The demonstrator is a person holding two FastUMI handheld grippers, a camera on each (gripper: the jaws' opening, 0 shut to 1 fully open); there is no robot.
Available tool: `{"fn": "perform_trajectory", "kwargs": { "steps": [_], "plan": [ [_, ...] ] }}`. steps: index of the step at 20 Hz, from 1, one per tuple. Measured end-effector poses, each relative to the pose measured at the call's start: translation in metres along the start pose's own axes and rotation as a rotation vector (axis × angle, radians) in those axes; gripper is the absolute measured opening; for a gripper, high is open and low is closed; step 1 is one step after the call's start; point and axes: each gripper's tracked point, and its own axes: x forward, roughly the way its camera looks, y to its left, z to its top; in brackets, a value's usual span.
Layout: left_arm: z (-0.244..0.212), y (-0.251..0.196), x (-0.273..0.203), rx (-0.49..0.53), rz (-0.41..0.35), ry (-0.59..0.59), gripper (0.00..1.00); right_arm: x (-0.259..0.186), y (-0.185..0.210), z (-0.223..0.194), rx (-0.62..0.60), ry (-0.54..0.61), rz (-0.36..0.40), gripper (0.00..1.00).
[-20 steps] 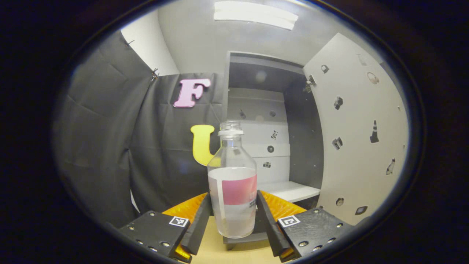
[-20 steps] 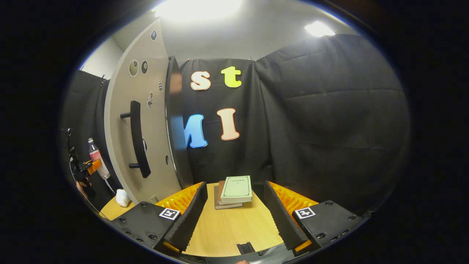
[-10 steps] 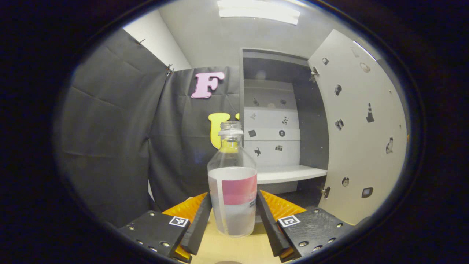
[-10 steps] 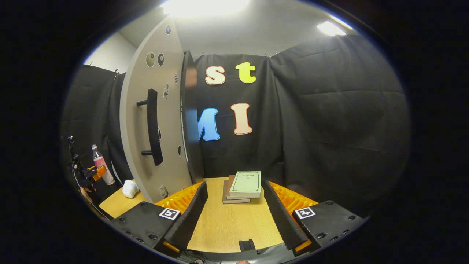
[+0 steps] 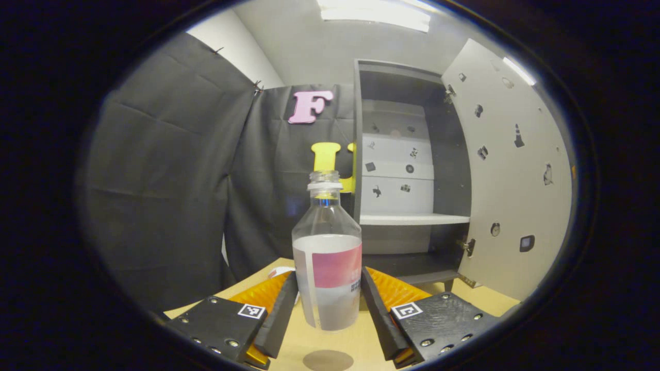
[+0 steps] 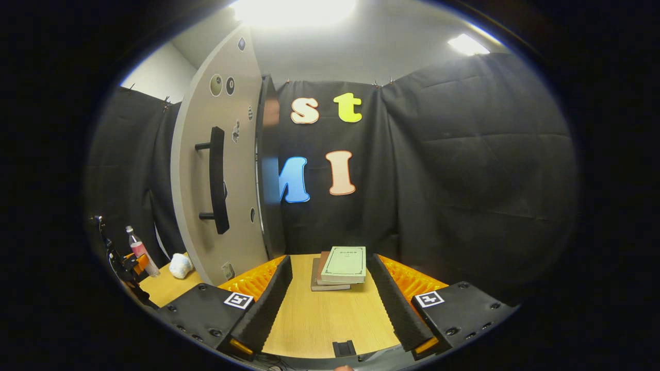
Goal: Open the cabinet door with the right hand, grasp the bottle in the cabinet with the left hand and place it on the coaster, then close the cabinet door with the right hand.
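Between our left tongs [image 5: 328, 304] we grip the clear plastic bottle with a pink label [image 5: 328, 268] upright above the pale wooden worktop [image 5: 356, 342], over a round grey coaster [image 5: 328, 360]. Our right tongs [image 6: 328, 296] stand open. Farther off, the white cabinet door [image 5: 510, 196] hangs open.

right gripper [image 6: 328, 296]: jaws apart, empty | cabinet door [image 6: 232, 170] open | books [image 6: 340, 265] on table [image 6: 319, 324]

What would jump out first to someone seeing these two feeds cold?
The clear bottle with a pink label, clamped upright in the left claw above the wooden table, with a round dark coaster just below it. Behind it the cabinet stands wide open, its door swung out to the right. In the right gripper view, the right claw is open, facing stacked books.
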Motion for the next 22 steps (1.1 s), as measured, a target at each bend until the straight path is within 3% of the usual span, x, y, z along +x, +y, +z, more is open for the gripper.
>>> {"fn": "perform_trajectory", "kwargs": {
  "steps": [7,8,12,14,15,22],
  "plan": [
    [-0.071,0.003,-0.003,-0.045,0.005,0.065,0.74,-0.003,0.004,-0.019,-0.001,0.051,-0.005,0.98],
    [-0.081,0.002,-0.002,-0.045,0.006,0.079,0.74,-0.003,0.004,-0.020,-0.005,0.056,-0.007,0.92],
    [-0.127,-0.001,0.004,0.007,0.024,0.138,0.72,-0.003,0.001,-0.029,-0.029,0.094,-0.015,0.98],
    [-0.150,-0.005,0.006,0.012,0.028,0.168,0.73,-0.002,-0.002,-0.029,-0.046,0.106,-0.021,0.92],
    [-0.161,-0.008,0.006,0.005,0.029,0.185,0.74,-0.001,-0.004,-0.029,-0.053,0.108,-0.026,0.98],
    [-0.192,-0.003,0.002,0.016,0.086,0.214,0.74,0.006,-0.003,-0.029,-0.082,0.123,-0.019,0.99]
  ]
}}
